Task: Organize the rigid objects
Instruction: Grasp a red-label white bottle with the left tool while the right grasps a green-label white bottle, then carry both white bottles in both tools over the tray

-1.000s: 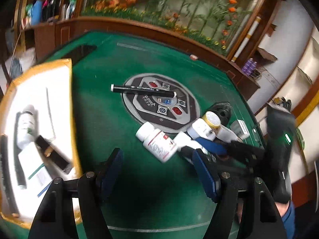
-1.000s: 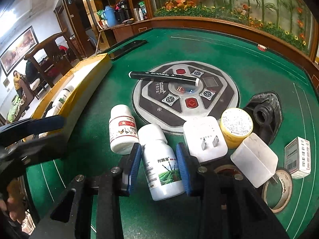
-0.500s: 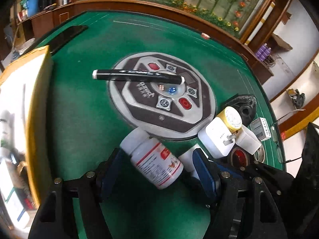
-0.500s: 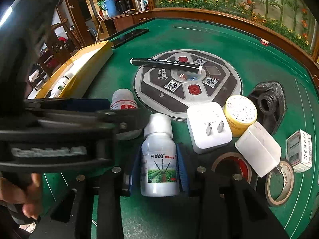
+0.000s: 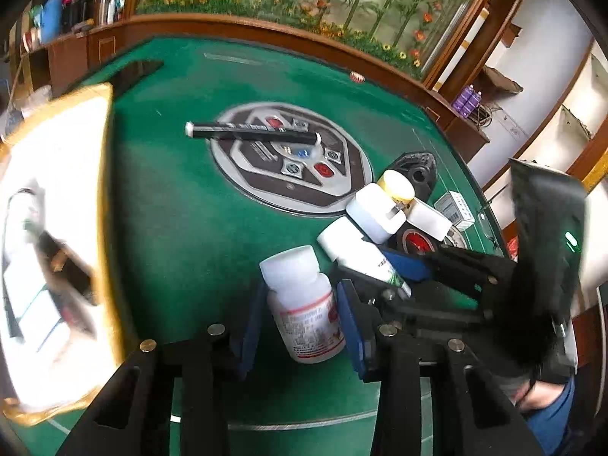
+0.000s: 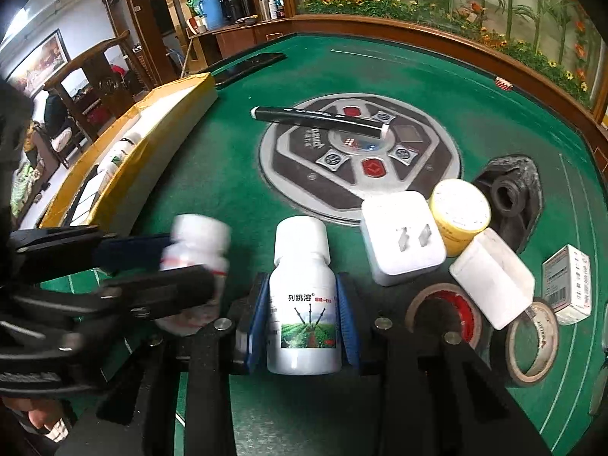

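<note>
My left gripper (image 5: 300,319) is shut on a white pill bottle with a red-trimmed label (image 5: 304,304); it shows blurred in the right wrist view (image 6: 197,243). My right gripper (image 6: 304,323) is shut on a white bottle with a green field label (image 6: 302,296), also seen in the left wrist view (image 5: 357,254). A black pen (image 6: 319,116) lies across the grey centre panel (image 6: 357,159). A yellow-edged white box (image 5: 49,235) with several items inside sits at the left.
A white plug adapter (image 6: 402,239), yellow-lidded jar (image 6: 459,216), white block (image 6: 494,277), two tape rolls (image 6: 532,342), small carton (image 6: 568,281) and black fitting (image 6: 509,193) cluster at the right. A wooden rail (image 6: 456,41) bounds the green table.
My left gripper closed on the red-label pill bottle, which now stands more upright between the fingers. My right gripper stays shut on the green-label bottle.
</note>
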A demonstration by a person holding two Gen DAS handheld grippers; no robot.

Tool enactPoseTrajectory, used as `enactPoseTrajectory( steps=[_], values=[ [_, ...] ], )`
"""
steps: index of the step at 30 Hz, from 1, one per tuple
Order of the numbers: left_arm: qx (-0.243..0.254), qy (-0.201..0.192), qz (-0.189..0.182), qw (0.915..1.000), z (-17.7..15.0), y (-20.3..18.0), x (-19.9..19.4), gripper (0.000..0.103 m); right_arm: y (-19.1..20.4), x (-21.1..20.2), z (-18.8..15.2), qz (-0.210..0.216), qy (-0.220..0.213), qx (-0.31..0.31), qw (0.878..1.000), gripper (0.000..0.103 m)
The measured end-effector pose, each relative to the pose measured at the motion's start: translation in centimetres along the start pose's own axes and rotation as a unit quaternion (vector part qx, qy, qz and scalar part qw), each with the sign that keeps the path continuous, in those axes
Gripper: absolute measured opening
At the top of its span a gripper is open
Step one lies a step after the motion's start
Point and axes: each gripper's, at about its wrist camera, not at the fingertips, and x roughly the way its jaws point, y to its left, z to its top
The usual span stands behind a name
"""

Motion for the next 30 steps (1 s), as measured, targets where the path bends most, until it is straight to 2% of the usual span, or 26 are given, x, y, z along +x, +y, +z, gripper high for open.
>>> enactPoseTrajectory(
  steps=[5, 14, 19, 22, 23, 30],
  values=[
    [-0.010, -0.008, -0.004, 0.9999, -0.6, 0.8, -0.8, 0.040, -0.6, 0.0, 0.1, 0.005, -0.002, 0.014, 1.000, 0.033],
    [0.000, 0.021, 0.006, 0.9998, -0.9, -0.3, 2.1, 0.040, -1.0, -0.1, 0.1, 0.013, -0.003, 0.025, 1.000, 0.033],
    [0.042, 0.035, 0.037, 0.9978, -1.6, -2.0, 3.2, 0.040, -1.2, -0.1, 0.1, 0.018, -0.005, 0.038, 0.999, 0.033],
    [0.070, 0.019, 0.067, 0.9951, -2.3, -3.0, 3.3, 0.040, -1.2, -0.5, 0.2, 0.024, -0.011, 0.043, 0.999, 0.033],
    [0.074, 0.014, 0.074, 0.9944, -2.5, -3.1, 3.3, 0.037, -1.2, -0.6, 0.2, 0.025, -0.014, 0.044, 0.999, 0.033],
    [0.052, -0.005, 0.053, 0.9972, -2.4, -2.3, 1.9, 0.037, -1.2, -1.7, 0.3, 0.034, -0.035, 0.054, 0.997, 0.033]
  ],
)
